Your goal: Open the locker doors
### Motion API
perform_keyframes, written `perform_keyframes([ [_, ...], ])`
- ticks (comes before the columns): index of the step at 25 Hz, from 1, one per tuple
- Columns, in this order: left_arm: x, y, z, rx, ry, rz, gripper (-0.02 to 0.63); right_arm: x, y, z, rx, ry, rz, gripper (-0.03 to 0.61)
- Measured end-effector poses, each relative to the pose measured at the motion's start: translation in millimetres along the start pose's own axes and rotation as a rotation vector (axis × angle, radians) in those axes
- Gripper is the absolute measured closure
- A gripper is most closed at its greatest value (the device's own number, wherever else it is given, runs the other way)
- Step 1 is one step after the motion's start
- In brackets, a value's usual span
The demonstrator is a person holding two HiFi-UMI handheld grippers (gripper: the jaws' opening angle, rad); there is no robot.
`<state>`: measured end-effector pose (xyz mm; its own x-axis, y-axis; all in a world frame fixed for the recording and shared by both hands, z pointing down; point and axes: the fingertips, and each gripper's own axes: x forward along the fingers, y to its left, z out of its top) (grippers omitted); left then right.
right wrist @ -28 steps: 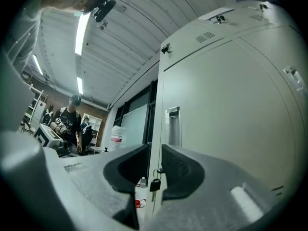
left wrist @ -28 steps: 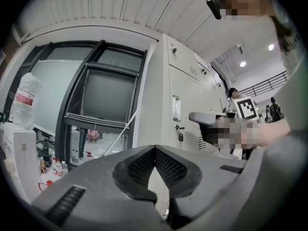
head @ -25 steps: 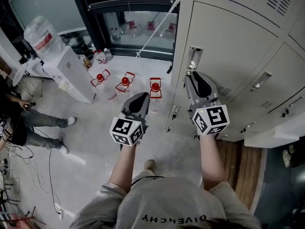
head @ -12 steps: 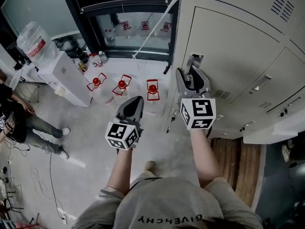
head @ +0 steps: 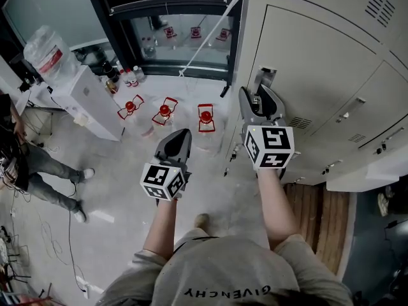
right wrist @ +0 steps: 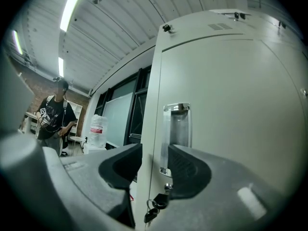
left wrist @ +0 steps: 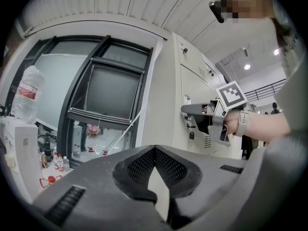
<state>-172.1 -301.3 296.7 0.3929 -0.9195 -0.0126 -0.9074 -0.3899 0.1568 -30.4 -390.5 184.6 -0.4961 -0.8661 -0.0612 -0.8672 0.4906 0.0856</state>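
A bank of grey lockers fills the right of the head view, with the upper left door (head: 319, 62) closed. Its recessed metal handle (head: 263, 80) sits near the door's left edge. My right gripper (head: 257, 99) is up against that edge just below the handle. In the right gripper view it (right wrist: 155, 162) is open, one jaw on each side of the door's edge, the right one over the foot of the handle (right wrist: 176, 124). Keys (right wrist: 155, 205) hang from the lock below. My left gripper (head: 180, 134) hangs free over the floor, shut (left wrist: 154, 150) and holding nothing.
Lower locker doors with their own handles (head: 350, 110) lie to the right. A white water dispenser (head: 80, 88) stands at the left. Small red objects (head: 164, 111) sit on the floor before dark-framed glass (head: 178, 37). A person's legs (head: 44, 164) show at far left.
My right gripper's jaws have spread apart and now straddle the door edge at the handle. The left gripper has drifted slightly left and down. The person at far left has shifted.
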Motion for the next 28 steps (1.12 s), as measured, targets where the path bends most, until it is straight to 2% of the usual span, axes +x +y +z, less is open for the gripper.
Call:
perform_keyframes([
  [6, -14.9, 5.3, -1.9, -0.006, -0.013, 0.012, 0.615, -9.8, 3.3, 2.5, 0.029, -0.030, -0.001, 0.430],
  [14, -27.0, 1.4, -11.5, -0.020, -0.015, -0.007, 0.615, -28.0, 12.1, 3.8, -0.041, -0.027, -0.027, 0.431],
  [20, -33.4, -10.1, -20.8, -0.027, -0.009, -0.028, 0.615, -50.7, 15.2, 6.1, -0.083, -0.040, -0.049, 0.466],
  [28, -48.3, -42.2, -31.9, -0.023, 0.006, -0.052, 0.615, -86.2, 20.9, 10.0, -0.048, -0.069, -0.017, 0.466],
])
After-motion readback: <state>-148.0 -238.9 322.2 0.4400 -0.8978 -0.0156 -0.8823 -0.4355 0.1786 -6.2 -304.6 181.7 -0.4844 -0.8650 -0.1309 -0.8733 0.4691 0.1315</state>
